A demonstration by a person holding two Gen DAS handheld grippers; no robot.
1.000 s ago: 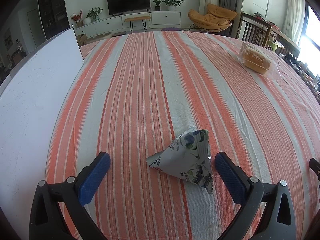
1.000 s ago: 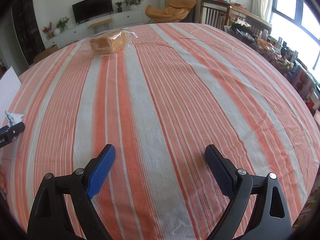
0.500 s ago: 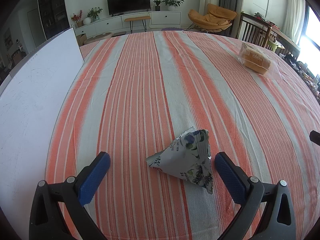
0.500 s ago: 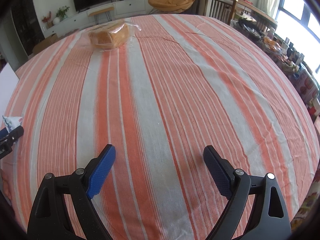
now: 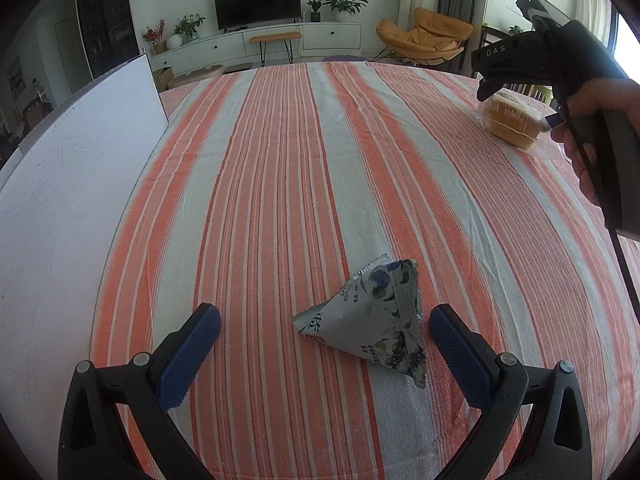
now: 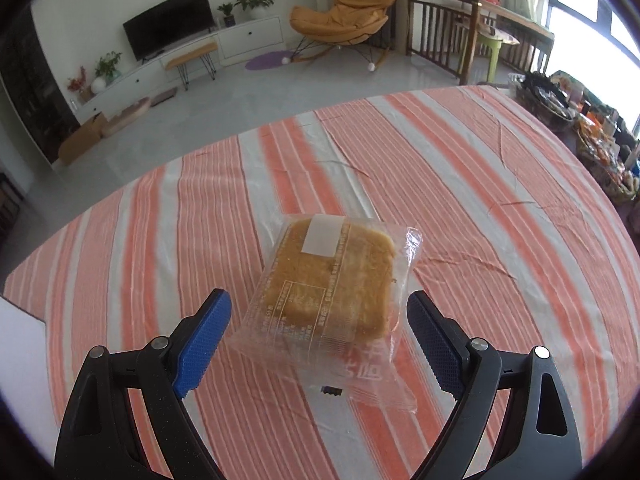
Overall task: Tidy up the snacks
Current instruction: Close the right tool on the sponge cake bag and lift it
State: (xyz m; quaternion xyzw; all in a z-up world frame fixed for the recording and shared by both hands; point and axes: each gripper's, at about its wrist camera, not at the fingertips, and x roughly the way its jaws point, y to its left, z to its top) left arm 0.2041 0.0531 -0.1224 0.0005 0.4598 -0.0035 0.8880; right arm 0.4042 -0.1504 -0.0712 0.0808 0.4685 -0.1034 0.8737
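A triangular white snack packet with a dark floral print [image 5: 370, 322] lies on the striped tablecloth between the open fingers of my left gripper [image 5: 324, 346], nearer the right finger. A bread snack in a clear wrapper [image 6: 332, 284] lies on the cloth between the open fingers of my right gripper [image 6: 318, 332]; neither finger touches it. In the left wrist view the same bread [image 5: 510, 122] sits far right, partly hidden by the hand-held right gripper body [image 5: 560, 76] above it.
A white board [image 5: 68, 184] covers the table's left side. The orange and grey striped cloth [image 5: 280, 180] covers the rest. The far table edge [image 6: 280, 128] is just beyond the bread. Cluttered items [image 6: 592, 140] stand off the table's right side.
My right gripper has swept forward across the table and now straddles the bread. It has come into the left wrist view at upper right. My left gripper and the packet have not moved.
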